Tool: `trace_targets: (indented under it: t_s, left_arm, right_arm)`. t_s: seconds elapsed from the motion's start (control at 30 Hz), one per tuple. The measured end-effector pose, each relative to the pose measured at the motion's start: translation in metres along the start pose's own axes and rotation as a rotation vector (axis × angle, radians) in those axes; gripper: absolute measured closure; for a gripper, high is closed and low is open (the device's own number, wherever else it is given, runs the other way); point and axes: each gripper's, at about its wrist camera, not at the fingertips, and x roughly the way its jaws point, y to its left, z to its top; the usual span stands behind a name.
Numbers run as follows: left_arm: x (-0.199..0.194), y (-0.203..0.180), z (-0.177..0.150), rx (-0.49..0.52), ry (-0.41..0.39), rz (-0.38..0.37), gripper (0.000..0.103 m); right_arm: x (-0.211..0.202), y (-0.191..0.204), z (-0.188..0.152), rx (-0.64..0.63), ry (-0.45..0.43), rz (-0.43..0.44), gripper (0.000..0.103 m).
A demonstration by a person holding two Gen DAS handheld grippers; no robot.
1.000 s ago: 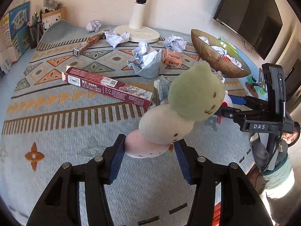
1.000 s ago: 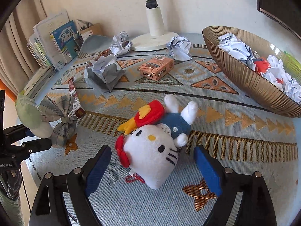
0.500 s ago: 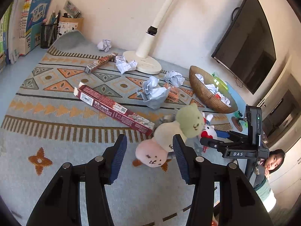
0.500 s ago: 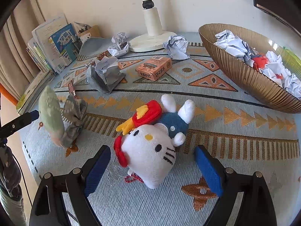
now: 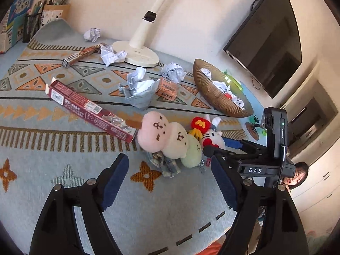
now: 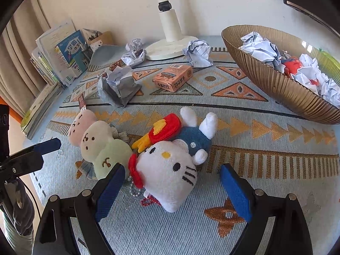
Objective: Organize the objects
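Three-ball plush (image 6: 95,142) on the rug (image 6: 265,182), touching the cat plush (image 6: 167,170) to its right

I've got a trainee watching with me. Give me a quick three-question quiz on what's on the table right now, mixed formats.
1. True or false: the left gripper is clamped on the three-ball plush skewer.
2. Multiple choice: what fills the gold ribbed bowl? A) pens B) crumpled paper and a small red toy C) books
3. Fill in: the white cat plush lies between the fingers of the ___ gripper.

Key:
1. False. Its jaws have just been opening and nothing is between them; the skewer lies on the patterned cloth beyond the fingertips.
2. B
3. Right. The right gripper stands open around it, pads not pressing.
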Motion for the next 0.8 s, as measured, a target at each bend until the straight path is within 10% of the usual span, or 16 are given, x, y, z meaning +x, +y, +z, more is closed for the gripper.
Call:
trace_targets:
  t_s: [0.33,0.53,0.6,0.8]
  left_arm:
    - [0.066,-0.001,0.023,-0.153,0.090,0.025,0.024]
    - [0.093,-0.032,0.033,0.011,0.092,0.167,0.027]
    - [0.091,-0.037,0.032,0.060,0.082,0.204,0.052]
    - [0.040,-0.028,0.034,0.006,-0.015,0.017,0.065]
  right_arm:
    - [-0.006,-0.010,-0.001,0.051,-0.007,0.092,0.013]
    - [-0.008,-0.019,0.000,0.100,-0.016,0.155,0.013]
    - [-0.009,-0.022,-0.001,0.121,-0.021,0.174,0.013]
    - [-0.008,-0.024,0.000,0.130,-0.025,0.182,0.013]
